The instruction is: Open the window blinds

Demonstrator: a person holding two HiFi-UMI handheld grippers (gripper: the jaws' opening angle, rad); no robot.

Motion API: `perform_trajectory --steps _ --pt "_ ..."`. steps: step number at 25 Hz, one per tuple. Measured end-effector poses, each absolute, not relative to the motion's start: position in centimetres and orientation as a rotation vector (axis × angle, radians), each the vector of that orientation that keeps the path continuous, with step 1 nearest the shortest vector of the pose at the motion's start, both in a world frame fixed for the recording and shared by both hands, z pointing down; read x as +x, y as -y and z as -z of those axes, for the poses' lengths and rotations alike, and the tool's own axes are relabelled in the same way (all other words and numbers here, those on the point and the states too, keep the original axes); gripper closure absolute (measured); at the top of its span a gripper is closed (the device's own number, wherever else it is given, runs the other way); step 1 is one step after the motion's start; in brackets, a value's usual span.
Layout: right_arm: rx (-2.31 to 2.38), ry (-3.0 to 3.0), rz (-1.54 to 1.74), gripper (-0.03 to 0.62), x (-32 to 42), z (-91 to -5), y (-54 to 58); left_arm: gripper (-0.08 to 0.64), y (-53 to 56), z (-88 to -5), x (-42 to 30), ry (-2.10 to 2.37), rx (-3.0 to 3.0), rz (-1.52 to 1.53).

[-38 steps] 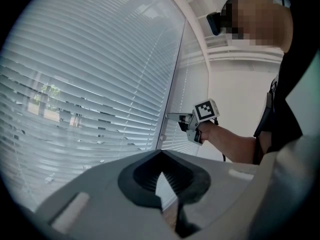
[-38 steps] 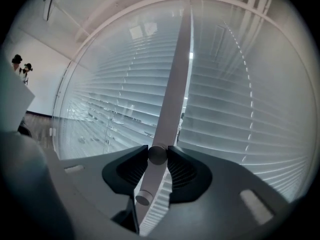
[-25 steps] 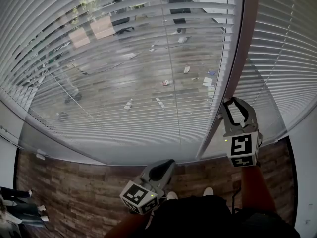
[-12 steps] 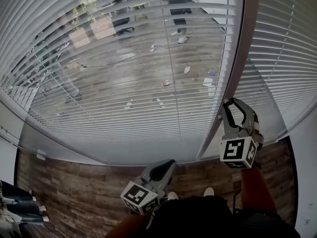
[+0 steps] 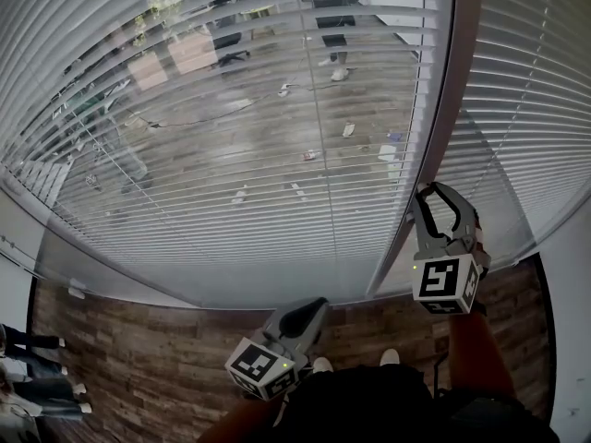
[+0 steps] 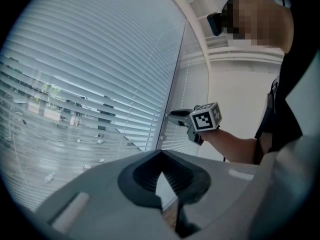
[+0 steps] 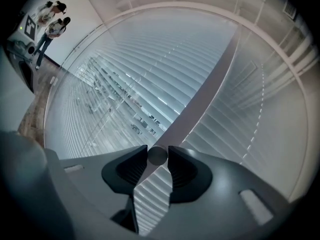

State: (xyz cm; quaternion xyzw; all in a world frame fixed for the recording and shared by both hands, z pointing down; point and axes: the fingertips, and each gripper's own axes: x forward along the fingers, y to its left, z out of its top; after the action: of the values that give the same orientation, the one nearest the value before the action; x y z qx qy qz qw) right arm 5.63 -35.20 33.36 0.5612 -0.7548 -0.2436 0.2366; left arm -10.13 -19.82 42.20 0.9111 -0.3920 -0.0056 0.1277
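Grey-padded, clasped the slim round grey tilt wand (image 7: 157, 155) at four o'clock beside the white slatted window blinds (image 5: 277, 109) in the right gripper (image 5: 431, 194), with jaws just eased slightly wider, left gripper (image 6: 160, 153) pinched together, empty, at six; seemingly mid-twist, likely needed regripping and further rolling.

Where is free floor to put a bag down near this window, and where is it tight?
Free: the wood floor left of the left tool, below the blinds. Tight: near the window post, where the tilt wand hangs, and by the shoes.
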Motion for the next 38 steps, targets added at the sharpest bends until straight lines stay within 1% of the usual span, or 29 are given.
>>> perform_trajectory --steps 5,15,19,24,26,34,38 --pt "1.609 2.286 0.469 0.407 5.7 -32.4 34.9 0.560 19.6 -42.2 -10.2 1.138 2.642 -0.002" --pt "1.647 2.537 0.025 0.405 6.4 -33.7 35.3 0.560 19.5 -42.2 -10.1 1.129 2.640 -0.007" --pt "1.647 2.579 -0.074 0.405 6.5 -34.0 35.5 0.560 19.5 -42.3 -10.2 1.137 2.641 -0.011" --pt "1.661 2.575 -0.070 0.408 6.4 -33.8 35.7 0.560 19.4 -42.5 -10.2 1.134 2.636 -0.015" --pt "1.664 2.547 -0.037 0.438 6.5 -33.9 35.8 0.560 19.5 -42.3 -10.2 1.131 2.642 0.006" --pt "1.640 2.500 0.052 0.440 6.5 -34.0 35.9 0.560 19.6 -42.5 -10.2 1.131 2.640 0.000" --pt "1.624 2.415 0.184 0.443 6.4 -33.9 35.8 0.560 19.8 -41.7 -10.0 1.131 2.641 0.023"
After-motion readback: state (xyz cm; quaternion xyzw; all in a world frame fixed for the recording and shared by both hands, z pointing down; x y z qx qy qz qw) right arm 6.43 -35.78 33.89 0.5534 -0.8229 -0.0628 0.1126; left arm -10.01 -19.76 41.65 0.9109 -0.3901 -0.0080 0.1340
